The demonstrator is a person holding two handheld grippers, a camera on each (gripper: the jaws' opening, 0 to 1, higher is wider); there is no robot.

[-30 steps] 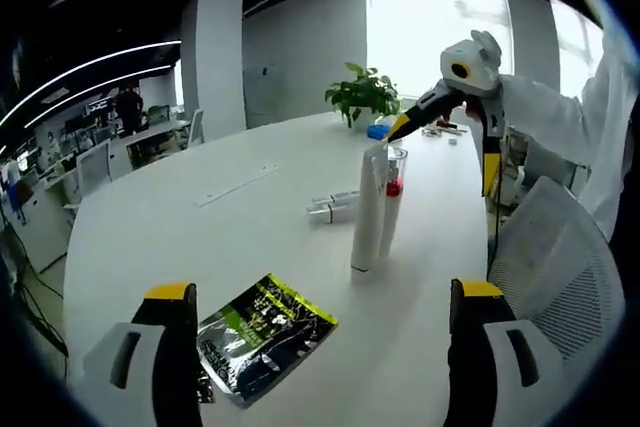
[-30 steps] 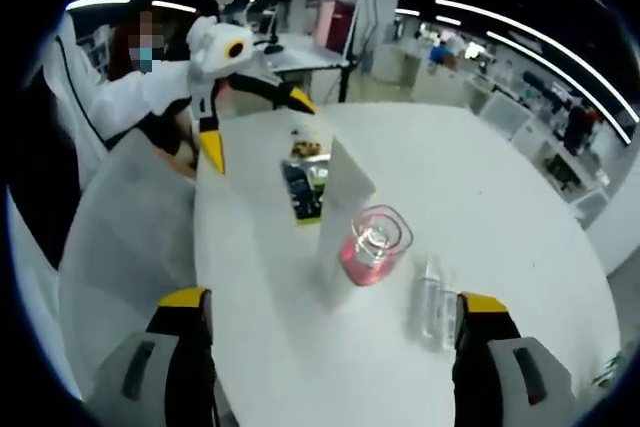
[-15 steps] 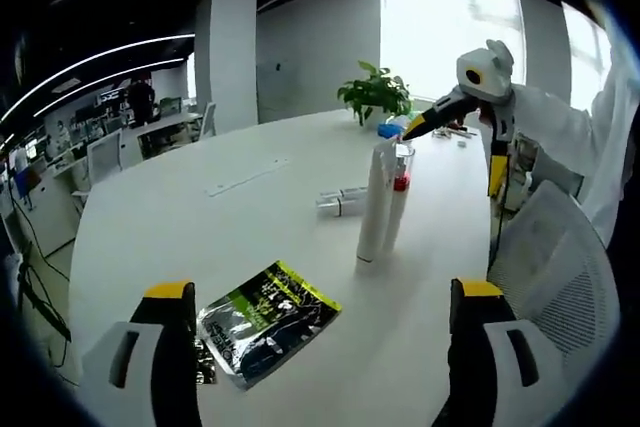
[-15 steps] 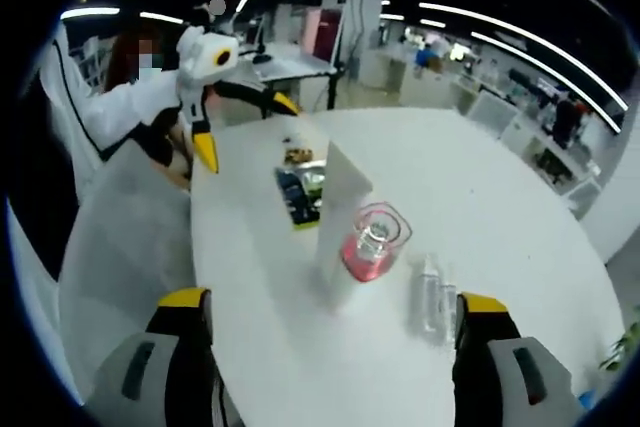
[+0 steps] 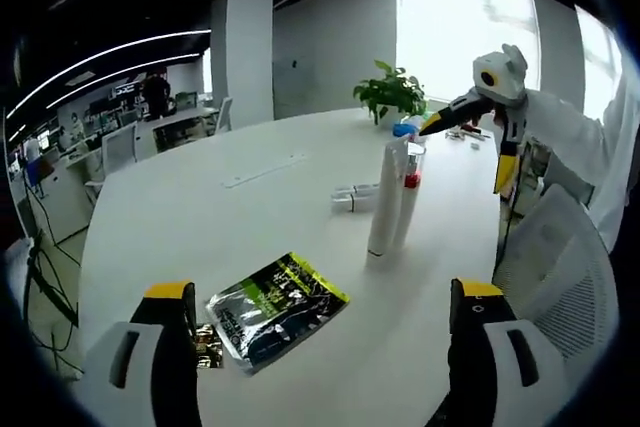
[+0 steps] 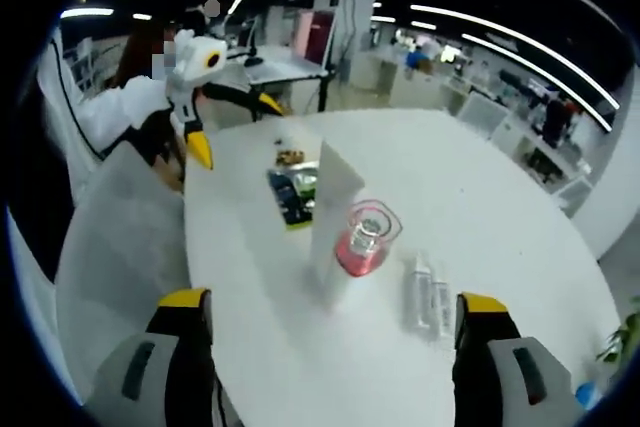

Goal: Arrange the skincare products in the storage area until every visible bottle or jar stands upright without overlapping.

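Observation:
A tall white tube (image 5: 385,202) stands upright mid-table, touching a clear bottle with pink contents (image 5: 408,197) beside it. Two small clear bottles (image 5: 352,197) lie on their sides just behind them. My left gripper (image 5: 323,290) is open and empty, well short of them over the near table edge. My right gripper (image 5: 467,150) hangs open in the air past the tube. From the other side, the white tube (image 6: 335,217), the pink bottle (image 6: 362,242) and the lying bottles (image 6: 425,292) sit ahead of my open right gripper (image 6: 333,302). The left gripper (image 6: 235,128) is open beyond them.
A green, black and silver pouch (image 5: 275,307) lies flat near the left gripper, also seen as the pouch (image 6: 295,195) behind the tube. A potted plant (image 5: 392,97) stands at the table's far end. A mesh chair (image 5: 560,267) and a white sleeve (image 6: 110,112) flank the round white table (image 5: 200,217).
Both views have shifted a little with the hands. The tube, bottles and pouch stay where they were. Both grippers remain open and empty.

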